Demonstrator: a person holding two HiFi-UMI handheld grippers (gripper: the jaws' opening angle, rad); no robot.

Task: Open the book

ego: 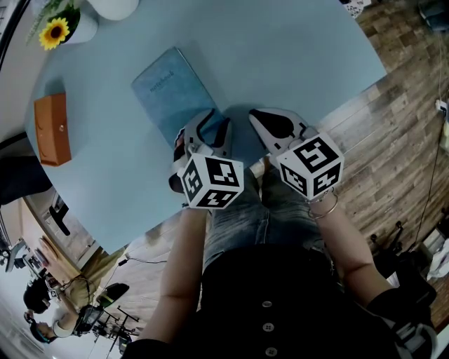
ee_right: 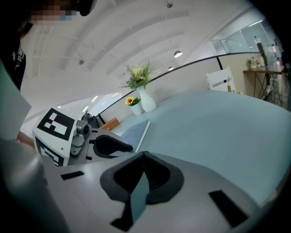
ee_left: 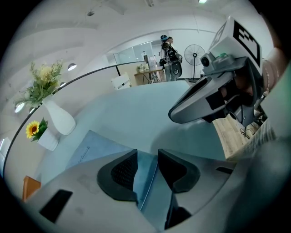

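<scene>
The round pale-blue table (ego: 280,56) fills most of the head view, with wooden floor beyond its right and near edges. Both grippers are held over the table's near side, close together but apart.

The left gripper (ego: 216,119) sits at the near right corner of the book (ego: 172,87). Its jaws stand a narrow gap apart, and in the left gripper view (ee_left: 147,154) the book's right edge runs through that gap. Whether the pads touch the cover cannot be told.

The right gripper (ego: 256,114) is just right of the left one, over bare table. Its jaw tips meet, with nothing between them (ee_right: 144,154).

The book lies flat and closed, left of the table's middle, its long side running from near right to far left. The cover is blue with a small printed word near the far end.

An orange case (ego: 52,128) lies at the table's left edge, well apart from the book. A white vase (ego: 112,5) and a sunflower (ego: 55,31) in a white pot stand at the far left.
</scene>
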